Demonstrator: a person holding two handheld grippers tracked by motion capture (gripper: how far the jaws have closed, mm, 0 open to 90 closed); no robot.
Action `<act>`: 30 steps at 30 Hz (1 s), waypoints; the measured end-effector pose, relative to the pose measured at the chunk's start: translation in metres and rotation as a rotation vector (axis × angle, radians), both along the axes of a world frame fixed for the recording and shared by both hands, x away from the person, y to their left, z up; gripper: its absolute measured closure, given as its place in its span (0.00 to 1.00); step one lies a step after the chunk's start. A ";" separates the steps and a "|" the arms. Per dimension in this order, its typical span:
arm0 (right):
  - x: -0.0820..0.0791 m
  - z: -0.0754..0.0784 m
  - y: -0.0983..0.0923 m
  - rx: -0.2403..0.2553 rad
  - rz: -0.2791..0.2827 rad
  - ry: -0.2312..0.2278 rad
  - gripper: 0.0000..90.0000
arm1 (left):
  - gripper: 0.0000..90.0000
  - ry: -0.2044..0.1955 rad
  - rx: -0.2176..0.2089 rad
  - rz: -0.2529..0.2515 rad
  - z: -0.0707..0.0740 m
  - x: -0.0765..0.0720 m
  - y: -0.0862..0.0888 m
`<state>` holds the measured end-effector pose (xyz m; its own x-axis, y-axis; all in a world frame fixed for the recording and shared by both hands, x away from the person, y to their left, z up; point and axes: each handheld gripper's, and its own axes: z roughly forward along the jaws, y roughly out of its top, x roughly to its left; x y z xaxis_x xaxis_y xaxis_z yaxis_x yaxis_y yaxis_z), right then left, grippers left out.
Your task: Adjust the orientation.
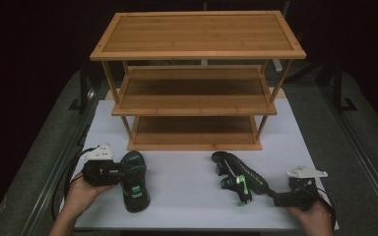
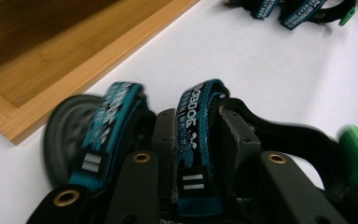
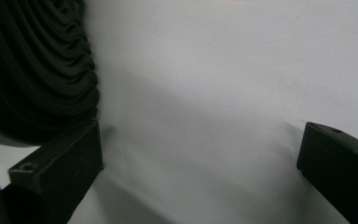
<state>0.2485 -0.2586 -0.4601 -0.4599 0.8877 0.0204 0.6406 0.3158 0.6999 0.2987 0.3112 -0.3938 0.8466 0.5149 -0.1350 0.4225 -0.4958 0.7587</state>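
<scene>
The left gripper is clamping a blue strap of the left sandal, at seven o'clock from the rack. The right gripper is gaping empty beside the right sandal, its sole cropped, dim.

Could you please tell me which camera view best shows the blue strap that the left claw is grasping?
The left gripper view: the blue strap sits sharp between the left claw jaws. The high view shows that sandal small, its straps indistinct. The right gripper view gives no help.
</scene>
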 end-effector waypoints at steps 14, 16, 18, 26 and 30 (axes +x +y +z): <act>0.000 0.000 0.000 0.001 0.000 0.001 0.00 | 0.78 -0.045 -0.024 -0.122 0.021 0.003 -0.032; 0.000 0.000 0.000 0.001 -0.001 0.001 0.00 | 0.78 -0.050 -0.025 -0.149 0.024 0.006 -0.041; 0.000 0.000 0.000 0.001 0.001 0.000 0.00 | 0.78 -0.055 -0.020 -0.184 0.026 0.011 -0.051; 0.000 0.000 0.000 0.002 0.000 -0.001 0.00 | 0.78 -0.056 -0.014 -0.282 0.022 0.027 -0.092; 0.000 0.000 0.000 0.002 0.000 -0.001 0.00 | 0.78 -0.045 -0.015 -0.323 0.017 0.032 -0.107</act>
